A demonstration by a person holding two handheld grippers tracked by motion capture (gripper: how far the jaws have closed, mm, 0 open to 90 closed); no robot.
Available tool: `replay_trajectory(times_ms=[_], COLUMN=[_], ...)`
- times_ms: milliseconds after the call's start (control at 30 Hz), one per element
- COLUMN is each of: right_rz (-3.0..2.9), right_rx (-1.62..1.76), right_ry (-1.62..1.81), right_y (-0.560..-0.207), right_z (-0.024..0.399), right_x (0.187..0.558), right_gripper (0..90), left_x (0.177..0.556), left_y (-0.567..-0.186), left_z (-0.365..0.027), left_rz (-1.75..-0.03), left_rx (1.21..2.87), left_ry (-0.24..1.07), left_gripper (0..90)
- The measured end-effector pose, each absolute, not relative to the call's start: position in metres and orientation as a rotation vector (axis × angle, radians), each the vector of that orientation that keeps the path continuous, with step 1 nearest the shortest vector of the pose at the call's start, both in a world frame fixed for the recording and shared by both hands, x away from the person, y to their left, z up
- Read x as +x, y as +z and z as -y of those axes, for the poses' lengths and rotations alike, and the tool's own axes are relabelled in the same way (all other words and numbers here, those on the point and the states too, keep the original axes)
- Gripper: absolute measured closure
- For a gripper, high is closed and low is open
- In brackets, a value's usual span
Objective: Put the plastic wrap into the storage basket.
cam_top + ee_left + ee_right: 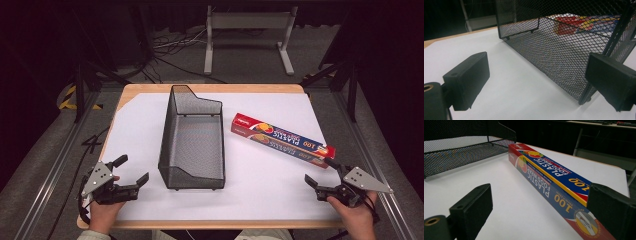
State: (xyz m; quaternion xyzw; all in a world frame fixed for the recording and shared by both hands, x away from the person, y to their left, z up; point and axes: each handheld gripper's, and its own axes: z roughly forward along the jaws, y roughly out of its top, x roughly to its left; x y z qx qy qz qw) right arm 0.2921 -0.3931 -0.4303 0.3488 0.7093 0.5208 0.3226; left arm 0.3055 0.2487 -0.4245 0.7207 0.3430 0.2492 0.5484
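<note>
Two grippers rest with jaws spread and empty: the left gripper (133, 172) just beside the mesh basket (192, 140), the right gripper (322, 172) at the plastic wrap box (282, 140)

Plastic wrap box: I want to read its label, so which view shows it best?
The right gripper view: the plastic wrap box runs close past the tongs, its lettering legible. The high view shows the whole box lying right of the mesh basket, print small. The left gripper view catches only coloured patches through the mesh.
</note>
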Motion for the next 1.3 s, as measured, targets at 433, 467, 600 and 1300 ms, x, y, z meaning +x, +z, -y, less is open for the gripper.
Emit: replay_trajectory(times_ms=[433, 467, 600, 1300], right_rz=[-1.886, -1.889, -1.89, -1.979], right_rx=[0.889, 0.891, 0.888, 0.89], right_ry=[1.372, 1.375, 1.377, 1.391], right_y=[-0.429, -0.429, -0.429, -0.383], right_z=[0.386, 0.386, 0.385, 0.37], right_x=[0.292, 0.292, 0.292, 0.317], right_gripper=[7.1, 7.3, 7.3, 9.9], left_x=[0.304, 0.304, 0.304, 0.303], left_y=[-0.424, -0.423, -0.423, -0.425], left_z=[-0.248, -0.248, -0.248, -0.247], left_rz=[-0.817, -0.815, -0.815, -0.836], left_rx=[1.701, 1.701, 1.704, 1.713], left_ry=[0.591, 0.591, 0.591, 0.589], left_gripper=[7.2, 7.2, 7.2, 7.0])
